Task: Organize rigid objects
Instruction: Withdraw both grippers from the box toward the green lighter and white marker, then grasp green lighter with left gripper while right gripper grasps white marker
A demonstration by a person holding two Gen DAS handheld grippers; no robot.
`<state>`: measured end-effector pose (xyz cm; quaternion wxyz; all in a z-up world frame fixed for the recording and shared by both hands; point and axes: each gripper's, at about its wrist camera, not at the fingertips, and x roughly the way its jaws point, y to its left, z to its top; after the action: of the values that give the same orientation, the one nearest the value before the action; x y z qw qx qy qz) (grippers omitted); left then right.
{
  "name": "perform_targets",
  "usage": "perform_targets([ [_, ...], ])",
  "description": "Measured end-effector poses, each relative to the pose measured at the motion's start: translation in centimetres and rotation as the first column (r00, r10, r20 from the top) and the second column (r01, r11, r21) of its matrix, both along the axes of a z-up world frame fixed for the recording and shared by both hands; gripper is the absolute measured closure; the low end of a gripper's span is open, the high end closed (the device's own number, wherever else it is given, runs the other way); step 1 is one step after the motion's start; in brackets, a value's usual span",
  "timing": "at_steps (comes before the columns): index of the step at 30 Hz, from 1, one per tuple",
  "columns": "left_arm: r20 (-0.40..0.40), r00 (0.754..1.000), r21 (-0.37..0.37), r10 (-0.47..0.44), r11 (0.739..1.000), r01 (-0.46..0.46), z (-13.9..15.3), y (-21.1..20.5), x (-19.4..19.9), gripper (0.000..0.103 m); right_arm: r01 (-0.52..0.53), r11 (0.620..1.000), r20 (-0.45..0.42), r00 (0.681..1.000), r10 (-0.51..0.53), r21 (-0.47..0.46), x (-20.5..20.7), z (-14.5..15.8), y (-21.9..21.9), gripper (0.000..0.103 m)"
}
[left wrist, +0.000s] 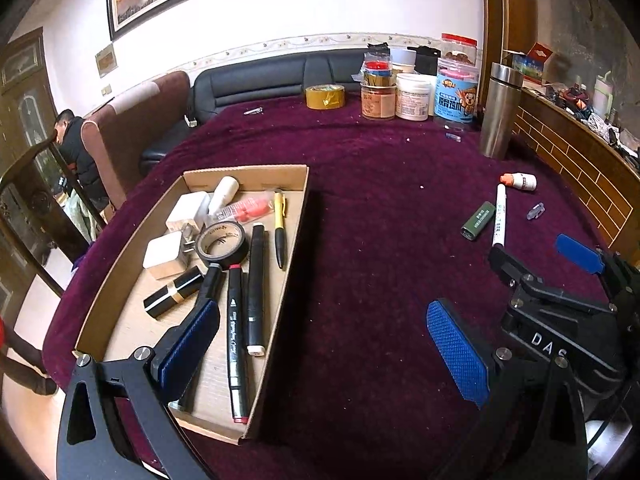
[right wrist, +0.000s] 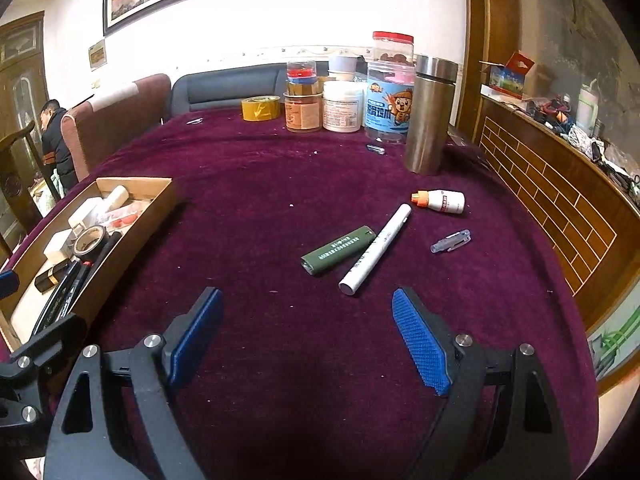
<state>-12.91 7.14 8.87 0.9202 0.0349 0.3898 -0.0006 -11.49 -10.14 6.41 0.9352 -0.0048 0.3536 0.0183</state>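
Two tools gape over the purple cloth.

A cardboard tray holds markers, tape and chargers; a green lighter and white pen (touching) lie flat on the counter.

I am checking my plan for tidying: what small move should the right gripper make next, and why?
Probably ease the right gripper forward over the white pen. Its jaws stand open and empty, and the pen lies loose on the cloth just ahead, beside the green tube, while the cardboard tray already holds similar items.
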Motion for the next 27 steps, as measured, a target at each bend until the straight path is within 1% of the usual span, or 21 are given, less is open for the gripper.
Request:
perform_targets([
  [7,-0.019,1.000,-0.004,-0.012,1.000,0.012,-0.3,-0.5,0.3,0.001,0.037,0.999,-0.012,0.999,-0.037,0.034,0.6,0.1,-2.3,0.016],
  [10,-0.031,0.999,-0.003,-0.022,1.000,0.022,-0.4,-0.7,0.6,0.001,0.066,0.996,-0.021,0.998,-0.065,0.063,1.2,0.1,-4.3,0.017],
  [13,-0.080,0.996,0.001,-0.050,0.999,0.051,-0.9,-1.5,1.3,0.001,0.129,0.988,-0.029,0.991,-0.127,0.084,2.5,0.0,-7.5,0.017],
  [14,-0.116,0.990,-0.022,-0.086,0.996,0.084,-1.3,-1.8,1.7,0.001,0.152,0.985,-0.024,0.988,-0.151,0.085,2.9,0.0,-8.6,0.017],
  [16,-0.155,0.980,-0.071,-0.125,0.991,0.115,-1.7,-2.0,2.4,0.002,0.189,0.977,-0.022,0.982,-0.187,0.095,3.6,-0.3,-10.3,0.017],
  [17,-0.179,0.973,-0.109,-0.147,0.986,0.129,-1.9,-2.3,2.9,0.002,0.208,0.971,-0.028,0.978,-0.206,0.115,4.2,-0.6,-11.6,0.017],
  [19,-0.201,0.966,-0.135,-0.165,0.981,0.140,-2.1,-2.8,3.9,0.002,0.230,0.959,-0.049,0.973,-0.225,0.165,5.2,-1.5,-13.4,0.017],
  [21,-0.201,0.963,-0.123,-0.181,0.980,0.158,-2.1,-4.1,5.0,0.002,0.242,0.948,-0.063,0.970,-0.234,0.205,5.8,-2.3,-14.6,0.017],
  [24,-0.175,0.959,-0.077,-0.221,0.975,0.210,-2.0,-6.5,7.0,0.002,0.259,0.922,-0.096,0.966,-0.242,0.286,6.2,-4.1,-16.2,0.017],
  [25,-0.168,0.956,-0.067,-0.239,0.971,0.231,-2.1,-7.2,7.8,0.002,0.269,0.909,-0.126,0.962,-0.240,0.319,6.3,-4.4,-16.7,0.017],
  [26,-0.153,0.950,-0.054,-0.272,0.962,0.267,-2.2,-8.5,8.7,0.002,0.276,0.894,-0.127,0.961,-0.246,0.354,6.2,-4.5,-17.3,0.017],
  [27,-0.144,0.944,-0.049,-0.297,0.955,0.292,-2.4,-9.2,9.3,0.002,0.284,0.886,-0.129,0.959,-0.254,0.368,6.2,-4.5,-17.7,0.017],
])
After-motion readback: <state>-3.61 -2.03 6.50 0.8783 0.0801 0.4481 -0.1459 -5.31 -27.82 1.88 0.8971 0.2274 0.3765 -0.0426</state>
